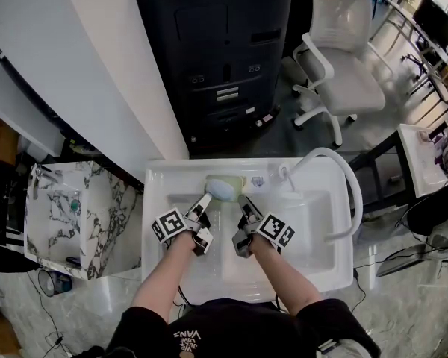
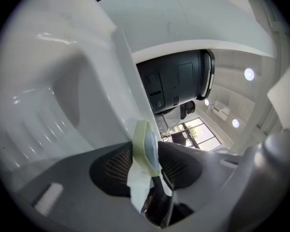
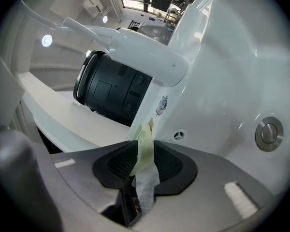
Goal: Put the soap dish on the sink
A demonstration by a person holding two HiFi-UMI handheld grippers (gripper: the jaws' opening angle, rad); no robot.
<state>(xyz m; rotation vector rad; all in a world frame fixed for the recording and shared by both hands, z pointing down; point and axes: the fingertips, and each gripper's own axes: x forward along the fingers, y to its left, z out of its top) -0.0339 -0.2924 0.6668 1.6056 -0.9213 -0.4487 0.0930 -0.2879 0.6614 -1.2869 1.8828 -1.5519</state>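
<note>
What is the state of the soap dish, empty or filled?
Filled: in the head view a pale blue soap bar lies in the pale green soap dish, at the back ledge of the sink.

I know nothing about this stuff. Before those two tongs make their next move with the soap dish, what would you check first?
1. Soap dish sits on the sink's back ledge: ok.
2. Dish lying flat, not tipped: cannot tell.
3. Left tongs loose, pads spread beside the dish rim: ok, as far as it looks.
4. Right tongs loose too: not ok, pads clamp the rim.
5. Faucet apart from the dish: ok.
</note>
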